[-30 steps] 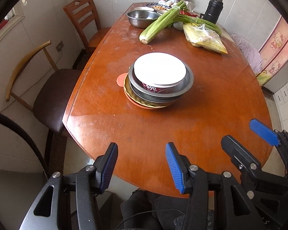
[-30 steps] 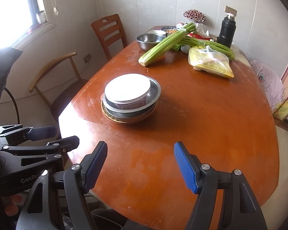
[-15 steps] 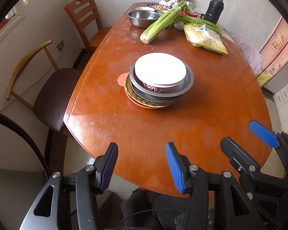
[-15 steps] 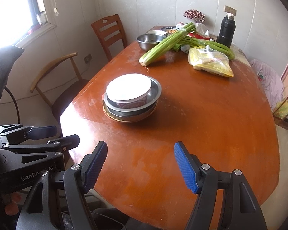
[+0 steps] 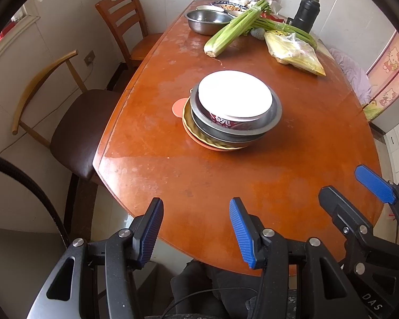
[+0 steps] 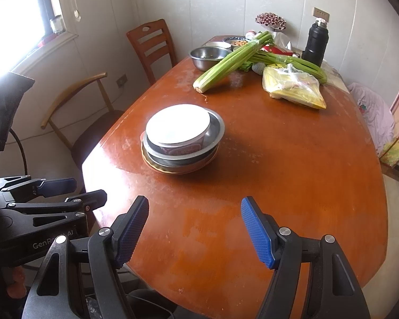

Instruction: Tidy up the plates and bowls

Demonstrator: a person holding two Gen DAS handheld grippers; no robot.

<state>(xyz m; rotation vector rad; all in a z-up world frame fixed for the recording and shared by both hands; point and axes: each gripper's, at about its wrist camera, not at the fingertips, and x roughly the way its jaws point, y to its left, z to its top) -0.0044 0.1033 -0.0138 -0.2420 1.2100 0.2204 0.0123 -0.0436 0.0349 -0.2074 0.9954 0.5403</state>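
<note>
My left gripper (image 5: 195, 230) hangs over the near edge of the oval orange-brown wooden table (image 5: 292, 175), jaws spread wide and holding nothing. My right gripper (image 6: 194, 230) sits just to its right at the same edge, likewise spread and empty.

The task's thing, a nested stack of dishes (image 5: 232, 114), stands straight ahead near the table's middle, well apart from both tools. From the top down it shows a white-lidded red paper bowl (image 5: 235, 97), a grey steel bowl (image 5: 275, 113), a yellow scalloped plate (image 5: 192, 127) and a flat orange plate (image 5: 178, 107) jutting out at the left. The stack is round, so it has no long axis; its left rim faces my left gripper and its right rim my right. I judge the two about equally near.

Bare tabletop lies between tools and stack, and nothing bars the way. Beyond the stack lie a bunch of green celery (image 5: 234, 30), a clear plastic bag of yellow food (image 5: 295, 53), a separate steel bowl (image 5: 207, 21) and a black flask (image 5: 304, 12). Two wooden chairs (image 5: 66, 101) stand at the left.
</note>
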